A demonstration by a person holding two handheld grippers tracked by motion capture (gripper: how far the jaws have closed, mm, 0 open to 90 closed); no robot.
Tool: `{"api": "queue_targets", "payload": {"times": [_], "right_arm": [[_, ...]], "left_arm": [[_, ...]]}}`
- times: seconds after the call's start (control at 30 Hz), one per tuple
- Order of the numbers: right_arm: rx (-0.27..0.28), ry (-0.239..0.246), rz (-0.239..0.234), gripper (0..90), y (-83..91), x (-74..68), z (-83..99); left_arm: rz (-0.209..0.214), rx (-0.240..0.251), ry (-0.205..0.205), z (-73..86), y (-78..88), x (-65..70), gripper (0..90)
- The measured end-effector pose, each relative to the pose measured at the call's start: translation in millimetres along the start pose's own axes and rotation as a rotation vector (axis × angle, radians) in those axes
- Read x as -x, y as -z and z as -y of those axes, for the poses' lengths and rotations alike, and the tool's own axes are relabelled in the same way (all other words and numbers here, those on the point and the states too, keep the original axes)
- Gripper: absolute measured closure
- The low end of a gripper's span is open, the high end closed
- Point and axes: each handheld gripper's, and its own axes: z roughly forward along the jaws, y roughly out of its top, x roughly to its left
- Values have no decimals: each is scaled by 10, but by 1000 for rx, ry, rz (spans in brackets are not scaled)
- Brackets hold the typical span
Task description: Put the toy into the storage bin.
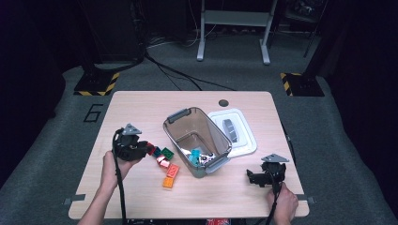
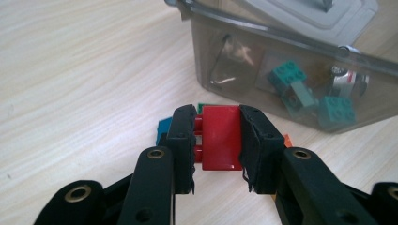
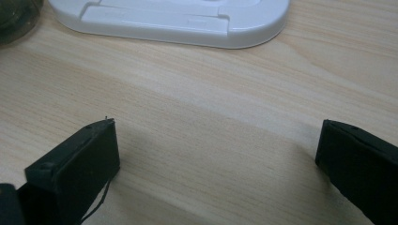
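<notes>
Brick [image 2: 219, 137] between left tongs [image 2: 217, 140]

I see a pale wooden table [image 1: 141, 108] mid-frame carrying a grey translucent bin [image 1: 197, 140] at centre, a white lid [image 1: 241, 136] just right of it, and loose bricks [image 1: 166, 166] lower left of the bin.

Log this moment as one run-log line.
left gripper: shut on red brick | right gripper: open, idle | bin: beside
</notes>
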Motion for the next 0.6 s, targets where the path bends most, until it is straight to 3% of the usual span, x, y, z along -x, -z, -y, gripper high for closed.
{"api": "queue_targets", "payload": {"times": [0.6], "right_arm": [[0, 0, 0, 0, 0, 0, 0]], "left_arm": [[-2, 56, -76, -529, 106, 155, 675]]}}
